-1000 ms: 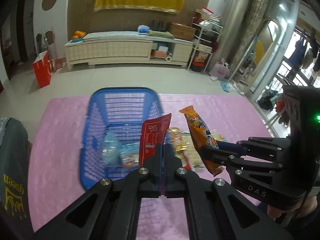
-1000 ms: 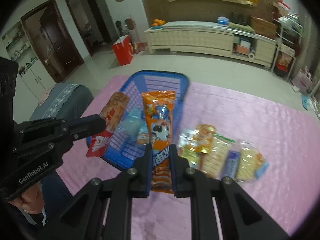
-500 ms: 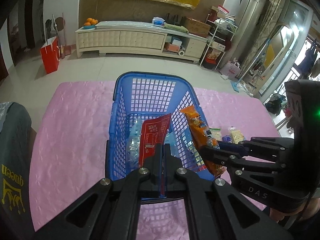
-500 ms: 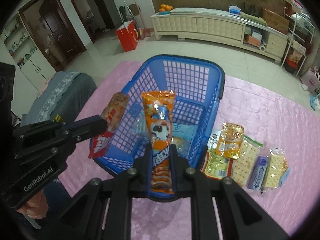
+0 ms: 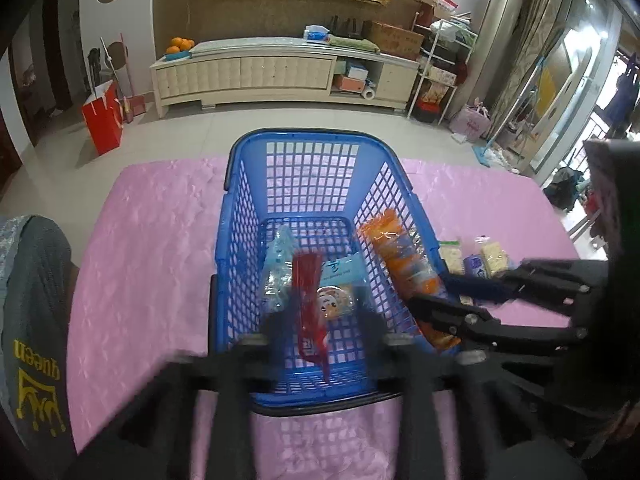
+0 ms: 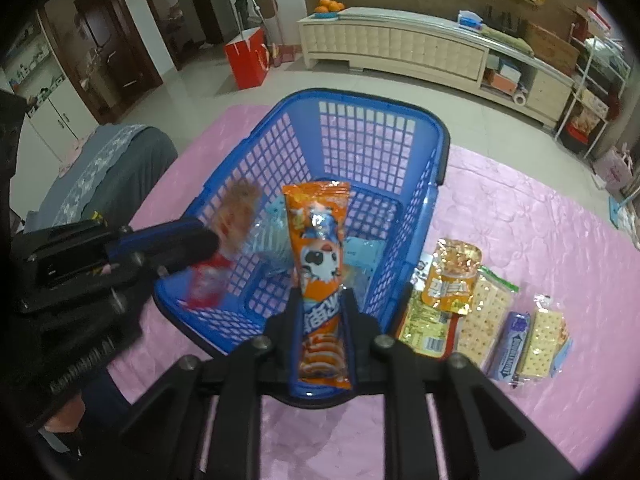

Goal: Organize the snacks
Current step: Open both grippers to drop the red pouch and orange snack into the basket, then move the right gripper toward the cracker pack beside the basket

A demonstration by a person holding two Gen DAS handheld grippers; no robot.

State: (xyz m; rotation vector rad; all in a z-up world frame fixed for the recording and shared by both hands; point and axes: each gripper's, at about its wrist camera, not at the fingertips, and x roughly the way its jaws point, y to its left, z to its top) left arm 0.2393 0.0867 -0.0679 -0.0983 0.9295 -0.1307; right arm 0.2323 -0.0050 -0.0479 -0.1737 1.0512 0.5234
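Observation:
A blue mesh basket (image 5: 304,136) (image 6: 360,96) stands on the pink cloth (image 6: 520,220). My left gripper (image 5: 324,320) hangs over its near end with its jaws opening. The red snack packet (image 5: 308,300) is a blur dropping between the parted fingers. My right gripper (image 6: 323,308) is over the basket's near right corner, its jaws also opening. The orange packet (image 6: 320,248) still stands upright, loose between its fingers. Each gripper also shows in the other's view: left gripper (image 6: 192,256), right gripper (image 5: 436,290). Light-blue packets (image 5: 280,264) lie in the basket.
To the right of the basket lie an orange-gold pouch (image 6: 452,276), cracker packs (image 6: 486,316) and a purple bar (image 6: 512,344). A grey garment with yellow lettering (image 5: 32,320) is at the left. Beyond the cloth are tiled floor and a long cabinet (image 5: 260,72).
Both grippers have come over the basket and sunk a little. Both pairs of jaws, shut before, now stand apart. The red packet has slipped down from the left fingers.

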